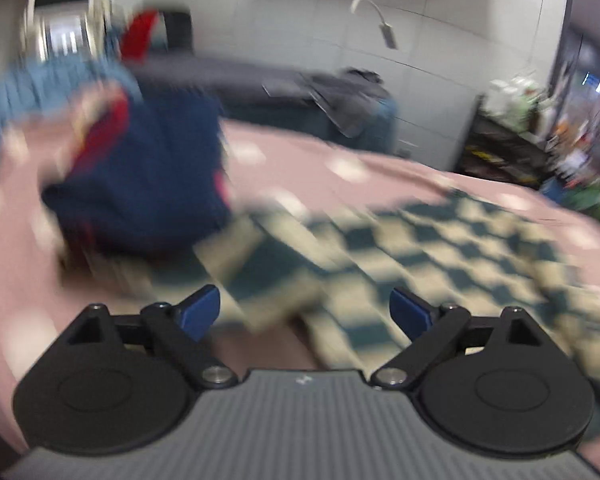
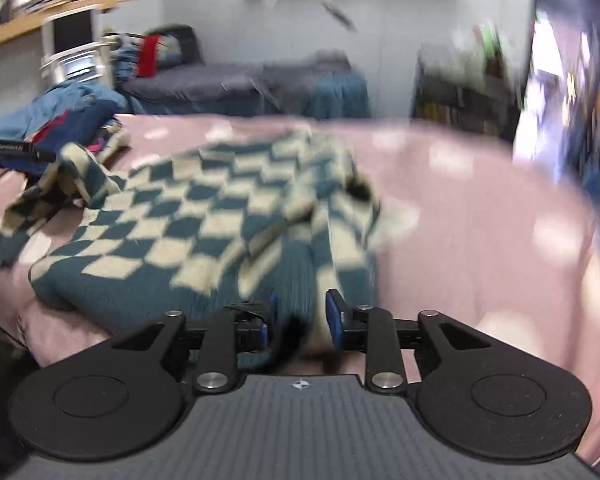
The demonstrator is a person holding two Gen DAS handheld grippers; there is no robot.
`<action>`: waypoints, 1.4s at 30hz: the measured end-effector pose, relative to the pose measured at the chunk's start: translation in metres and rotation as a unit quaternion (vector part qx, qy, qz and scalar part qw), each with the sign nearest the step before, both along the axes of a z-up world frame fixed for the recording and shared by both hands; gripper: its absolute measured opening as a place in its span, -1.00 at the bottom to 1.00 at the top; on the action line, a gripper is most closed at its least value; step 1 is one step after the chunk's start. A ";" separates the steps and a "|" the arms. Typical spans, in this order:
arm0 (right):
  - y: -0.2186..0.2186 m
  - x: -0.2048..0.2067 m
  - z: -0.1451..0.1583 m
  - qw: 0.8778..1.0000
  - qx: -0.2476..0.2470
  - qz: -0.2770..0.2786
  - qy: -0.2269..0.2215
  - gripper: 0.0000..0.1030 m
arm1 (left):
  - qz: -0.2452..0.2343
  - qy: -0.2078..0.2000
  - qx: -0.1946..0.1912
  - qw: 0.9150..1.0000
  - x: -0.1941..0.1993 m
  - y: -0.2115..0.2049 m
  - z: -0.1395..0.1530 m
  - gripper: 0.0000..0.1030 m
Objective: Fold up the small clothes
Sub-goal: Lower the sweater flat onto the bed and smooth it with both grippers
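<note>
A teal-and-cream checkered knit garment (image 2: pixel 204 216) lies spread and partly folded on a pink bedspread (image 2: pixel 480 208). My right gripper (image 2: pixel 302 304) is at its near teal hem. The jaws stand partly apart with a bunched fold of the hem between them, and the right pad (image 2: pixel 334 316) shows a small gap to the cloth. In the blurred left wrist view the same garment (image 1: pixel 420 248) runs off to the right. My left gripper (image 1: pixel 304 300) hovers open over its near corner, with nothing between the blue pads (image 1: pixel 198 312).
A navy garment with red trim (image 1: pixel 152 168) and a light blue one (image 1: pixel 40 84) are heaped at the bed's far left. A grey couch with clothes (image 2: pixel 204 80) stands behind, and a dark shelf unit (image 1: pixel 508 136) is at the right. A black part of the left device (image 2: pixel 16 150) shows at the left edge.
</note>
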State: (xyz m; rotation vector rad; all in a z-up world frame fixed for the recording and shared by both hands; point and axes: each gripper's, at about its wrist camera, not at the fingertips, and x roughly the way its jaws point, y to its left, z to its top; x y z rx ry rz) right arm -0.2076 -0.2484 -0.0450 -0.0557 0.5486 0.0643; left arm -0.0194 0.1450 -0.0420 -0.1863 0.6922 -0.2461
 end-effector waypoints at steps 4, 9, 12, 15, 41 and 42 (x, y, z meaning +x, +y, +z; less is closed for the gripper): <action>0.028 0.002 0.001 0.995 -0.039 0.090 0.003 0.15 | -0.044 0.060 -0.029 0.997 -0.053 -0.013 -0.034 0.80; 0.050 0.024 -0.032 0.988 -0.099 0.082 0.085 0.10 | -0.107 0.049 0.001 0.993 -0.074 -0.046 -0.064 0.80; 0.053 0.024 -0.048 0.981 -0.156 0.063 0.098 0.03 | -0.142 0.034 0.010 0.989 -0.071 -0.066 -0.074 0.57; 0.045 0.021 -0.054 0.982 -0.157 0.044 0.100 -0.50 | -0.162 0.064 0.016 0.985 -0.066 -0.083 -0.082 -0.03; -0.048 0.002 -0.004 0.992 0.095 -0.064 0.056 0.62 | -0.126 0.074 0.000 0.989 -0.076 -0.038 0.007 0.34; -0.044 0.008 -0.008 0.996 0.047 -0.051 0.058 0.98 | -0.143 0.073 -0.007 0.987 -0.075 -0.051 0.005 0.38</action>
